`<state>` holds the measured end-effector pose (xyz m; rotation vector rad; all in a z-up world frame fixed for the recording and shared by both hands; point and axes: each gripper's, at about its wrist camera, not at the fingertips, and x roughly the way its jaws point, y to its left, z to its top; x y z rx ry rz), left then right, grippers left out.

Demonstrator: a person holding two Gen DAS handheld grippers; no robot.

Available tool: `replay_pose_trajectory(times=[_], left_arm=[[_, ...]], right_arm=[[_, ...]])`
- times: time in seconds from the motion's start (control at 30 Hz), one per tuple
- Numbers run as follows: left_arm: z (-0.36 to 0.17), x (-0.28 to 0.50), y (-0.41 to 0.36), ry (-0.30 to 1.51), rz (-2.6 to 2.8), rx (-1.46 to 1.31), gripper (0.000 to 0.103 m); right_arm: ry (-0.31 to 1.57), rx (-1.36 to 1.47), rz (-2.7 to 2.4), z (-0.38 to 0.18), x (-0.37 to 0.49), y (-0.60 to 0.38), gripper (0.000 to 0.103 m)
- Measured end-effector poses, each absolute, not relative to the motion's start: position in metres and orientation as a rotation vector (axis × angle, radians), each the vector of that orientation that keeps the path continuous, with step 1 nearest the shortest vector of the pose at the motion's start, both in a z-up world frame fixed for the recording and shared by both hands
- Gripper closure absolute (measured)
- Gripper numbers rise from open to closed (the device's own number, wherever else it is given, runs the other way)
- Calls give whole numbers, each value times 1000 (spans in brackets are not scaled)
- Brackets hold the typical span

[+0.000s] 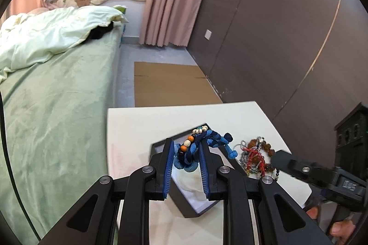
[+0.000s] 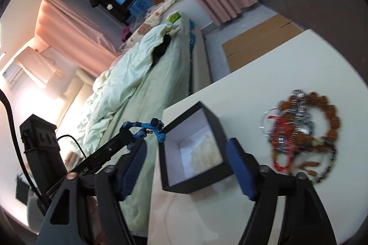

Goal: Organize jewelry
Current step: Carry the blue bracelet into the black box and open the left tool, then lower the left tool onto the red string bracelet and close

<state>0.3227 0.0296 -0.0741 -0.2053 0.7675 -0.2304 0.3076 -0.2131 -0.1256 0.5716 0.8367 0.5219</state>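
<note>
A bed (image 1: 57, 106) with green bedding fills the left of the room, a pale quilt (image 1: 46, 37) bunched at its far end. Pink curtains (image 1: 165, 3) hang beyond it beside a dark brown wall (image 1: 276, 37). Flat cardboard (image 1: 170, 83) lies on the floor between the bed and that wall.

Nearer stands a white table (image 1: 138, 125), close alongside the bed. On it sits an open black box (image 2: 195, 150) with a white lining and a pale cushion at the bottom.

The left gripper (image 1: 185, 159) hovers over the box. Its blue-padded fingers (image 1: 169, 166) are closed around a blue braided cord bracelet (image 1: 207, 141) with orange, white and teal beads, which is lifted off the table. The cord's knotted ends stick out past the fingertips, above the box's near corner. In the right wrist view the same bracelet (image 2: 147, 127) hangs at the box's left edge, clear of the inside.

The right gripper (image 2: 191, 166) has its jaws spread wide, one finger on each side of the box, holding nothing; whether the pads (image 2: 239, 166) touch the box walls is unclear.

To the right of the box, apart from it, a jewelry pile (image 2: 303, 132) rests on the table: brown wooden beads, silver chain and red cord tangled together, blurred in the right wrist view. From the left wrist view the pile (image 1: 255, 155) lies between the box and the right gripper's black finger.
</note>
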Motion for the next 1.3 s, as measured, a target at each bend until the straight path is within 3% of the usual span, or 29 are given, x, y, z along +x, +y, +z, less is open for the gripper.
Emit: replay_pose_trajectory(times=[0.13,0.2,0.37,0.4,1.03,1.3], left_arm=[[-81,328,12,806,-227,-167,78],[-85,332,6,827,-199,-145,71],[-84,332,-2,829,-203,-138,11],[-81,329,-3,817,-207,-138,9],[-51,285,-47,772,-277,-104,8],[-66,291,-82,839,-349,-111,33]], right_arm=[[818,579,477,-118,296,-234,26],[812,591,463,-116,292,-245,26],[820,578,432,-114,283,-262,26],[820,576,433,-113,280,-266,26],[821,662,356,-125,257,-362,26],[828,692,349,-131,255,-382,26]])
